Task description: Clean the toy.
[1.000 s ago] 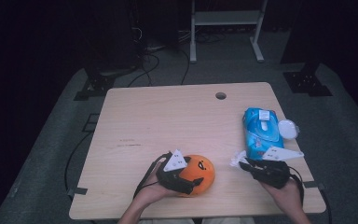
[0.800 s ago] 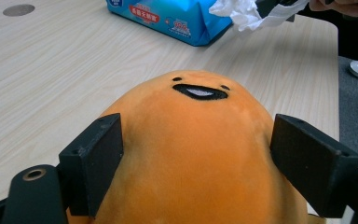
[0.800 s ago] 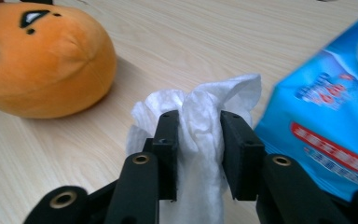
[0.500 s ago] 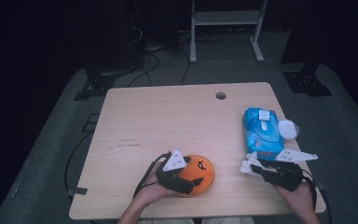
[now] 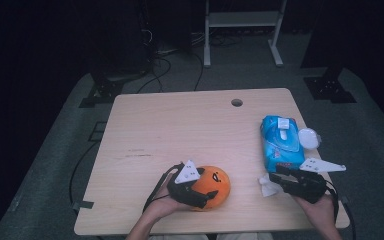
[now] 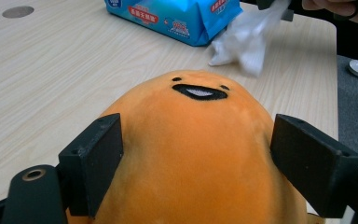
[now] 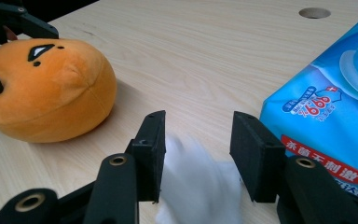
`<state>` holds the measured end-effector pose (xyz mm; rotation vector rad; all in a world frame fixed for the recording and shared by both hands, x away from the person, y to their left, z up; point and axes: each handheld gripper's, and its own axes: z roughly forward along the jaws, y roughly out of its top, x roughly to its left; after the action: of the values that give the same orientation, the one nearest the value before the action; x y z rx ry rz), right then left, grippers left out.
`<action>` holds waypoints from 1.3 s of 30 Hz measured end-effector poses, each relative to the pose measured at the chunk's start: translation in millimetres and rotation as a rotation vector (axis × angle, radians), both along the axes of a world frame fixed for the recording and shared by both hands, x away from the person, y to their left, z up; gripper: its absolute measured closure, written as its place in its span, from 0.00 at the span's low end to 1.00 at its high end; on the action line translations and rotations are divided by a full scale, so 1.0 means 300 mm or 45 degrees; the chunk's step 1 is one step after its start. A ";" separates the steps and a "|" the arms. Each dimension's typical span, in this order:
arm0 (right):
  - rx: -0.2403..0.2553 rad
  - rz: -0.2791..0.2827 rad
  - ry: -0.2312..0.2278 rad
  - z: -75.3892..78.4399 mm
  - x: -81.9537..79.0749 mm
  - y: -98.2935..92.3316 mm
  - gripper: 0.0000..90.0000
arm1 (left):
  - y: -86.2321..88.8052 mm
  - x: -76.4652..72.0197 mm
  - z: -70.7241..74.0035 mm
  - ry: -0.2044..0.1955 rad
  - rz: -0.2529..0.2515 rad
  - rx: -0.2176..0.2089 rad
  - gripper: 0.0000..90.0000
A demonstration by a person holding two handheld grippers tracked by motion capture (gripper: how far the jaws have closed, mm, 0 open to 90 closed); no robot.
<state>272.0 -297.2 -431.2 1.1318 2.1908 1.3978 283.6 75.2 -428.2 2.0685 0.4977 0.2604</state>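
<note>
Left gripper: lower centre of the high view, clamped on the plush; in the left gripper view both black pads press into its orange sides.
Plush: round, orange, stitched face with an open mouth, sitting on the table near its front edge, face turned up and away from the hand.
Right gripper: lower right of the high view, jaws apart and just been opening; the wipe lies between them, and the right gripper view shows a gap between the right pad and the wipe, so no squeeze on it.
Wipe: white, crumpled, on the wood just beside the near end of the pack; blurred in the right gripper view.
Pack: blue wet-wipe pack, lying flat at the right of the table, flap side up; I cannot tell what remains inside.
Lid: small white round piece, right of the pack, at the table's right edge.
Plush to wipe: apart, bare wood between them.
Hole: round cable hole, upper centre of the table.
</note>
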 end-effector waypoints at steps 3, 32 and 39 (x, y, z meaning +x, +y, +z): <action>0.009 0.003 -0.006 0.003 -0.001 0.002 0.61 | 0.002 0.002 0.001 0.005 -0.003 -0.001 0.19; 0.032 0.049 -0.003 0.002 -0.009 0.022 0.58 | -0.028 0.013 0.028 -0.056 0.043 0.111 0.55; 0.058 0.042 -0.012 0.009 -0.007 0.007 0.57 | -0.015 0.037 0.050 -0.056 0.077 0.065 0.57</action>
<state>269.9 -295.3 -428.6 1.1072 2.1906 1.4710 294.8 70.7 -413.3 2.0947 0.5319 0.3568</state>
